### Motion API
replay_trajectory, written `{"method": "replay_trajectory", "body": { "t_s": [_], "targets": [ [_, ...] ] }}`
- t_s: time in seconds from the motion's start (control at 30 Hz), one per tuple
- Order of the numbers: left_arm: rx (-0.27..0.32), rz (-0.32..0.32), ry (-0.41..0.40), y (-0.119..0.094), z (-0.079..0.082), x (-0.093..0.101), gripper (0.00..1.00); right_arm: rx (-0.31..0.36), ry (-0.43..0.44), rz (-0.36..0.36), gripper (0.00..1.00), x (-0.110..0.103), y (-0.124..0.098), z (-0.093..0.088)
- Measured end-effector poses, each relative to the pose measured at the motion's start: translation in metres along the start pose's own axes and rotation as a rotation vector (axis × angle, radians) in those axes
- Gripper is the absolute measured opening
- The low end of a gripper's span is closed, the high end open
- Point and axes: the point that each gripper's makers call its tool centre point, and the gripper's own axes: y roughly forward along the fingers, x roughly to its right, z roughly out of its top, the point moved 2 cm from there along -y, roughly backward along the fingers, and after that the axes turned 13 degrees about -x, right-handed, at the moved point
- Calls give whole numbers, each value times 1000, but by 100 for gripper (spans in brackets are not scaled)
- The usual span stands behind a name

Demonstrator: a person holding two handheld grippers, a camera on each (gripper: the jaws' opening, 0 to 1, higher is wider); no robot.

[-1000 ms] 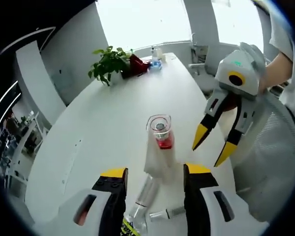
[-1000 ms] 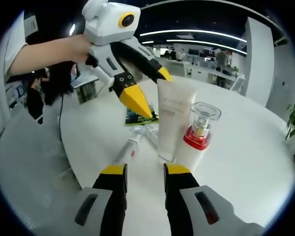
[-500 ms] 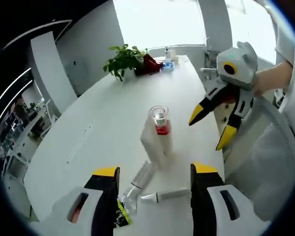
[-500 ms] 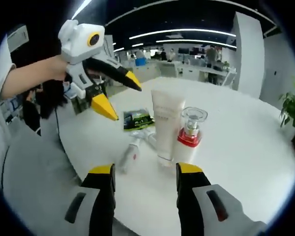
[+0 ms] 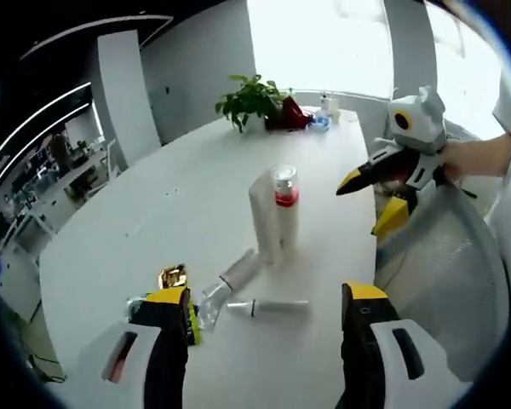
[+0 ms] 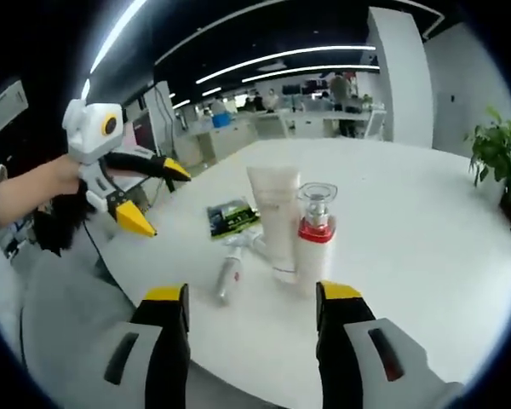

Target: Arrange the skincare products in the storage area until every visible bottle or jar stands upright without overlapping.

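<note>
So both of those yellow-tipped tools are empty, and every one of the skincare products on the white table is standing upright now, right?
Not quite. The left tool and right tool are empty, but only the white squeeze tube and red-collared pump bottle stand upright. The right gripper view shows a slim white tube lying flat beside them on the white table.

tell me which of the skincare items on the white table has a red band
The upright bottle with the clear cap and red collar, standing right beside the taller white squeeze tube. The two small tubes lying flat nearby have no such band.
</note>
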Motion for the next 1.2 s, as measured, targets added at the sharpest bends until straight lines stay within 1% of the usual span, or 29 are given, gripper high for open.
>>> {"method": "replay_trajectory", "body": {
  "t_s": [0.07,0.1,0.17,0.27,0.33,0.47,0.53,0.57,0.6,0.63,0.7,0.77,0.87,0.93,1.03,1.07,1.1,1.17,1.2],
  "targets": [
    [4,15,-29,-6,-11,-2,73,1,1,-2,61,-3,-1,-1],
    [4,18,-35,-7,-14,-3,74,1,-3,-3,61,-4,-1,-1],
    [7,37,-66,-14,-26,-4,75,2,-5,-11,63,-4,-2,-2],
    [3,59,-118,-24,-44,-5,77,18,2,-17,65,-6,-4,2],
    [7,75,-139,-30,-56,-8,80,37,15,-17,68,-9,-7,6],
    [40,122,-183,-46,-71,-10,83,53,12,-30,72,-11,-9,6],
    [73,147,-209,-52,-78,-12,85,59,5,-37,74,-9,-9,4],
    [86,152,-222,-55,-82,-9,87,61,3,-43,74,-8,-8,3],
    [87,155,-226,-56,-84,-8,89,71,-14,-54,74,-6,-8,2],
    [86,172,-239,-59,-91,-8,91,70,-26,-61,75,-6,-7,1],
    [87,184,-269,-63,-101,-7,95,64,-16,-67,78,-5,-8,2],
    [106,195,-307,-68,-106,-3,97,83,-33,-80,81,-6,-10,3],
    [113,201,-322,-71,-112,5,99,64,-37,-91,85,-4,-8,1],
    [123,234,-311,-73,-113,6,99,52,-49,-101,85,-4,-9,0],
    [136,291,-291,-74,-114,8,97,54,-38,-96,87,-3,-9,-1],
    [149,331,-277,-76,-113,8,96,54,-35,-96,87,-2,-9,-2],
    [154,341,-282,-75,-114,8,96,53,-34,-97,87,-2,-9,-2],
    [157,346,-277,-72,-115,10,96,43,-39,-103,88,-2,-8,-4],
    [140,383,-258,-73,-118,4,95,34,-42,-101,88,-2,-7,-7]
  ]
}}
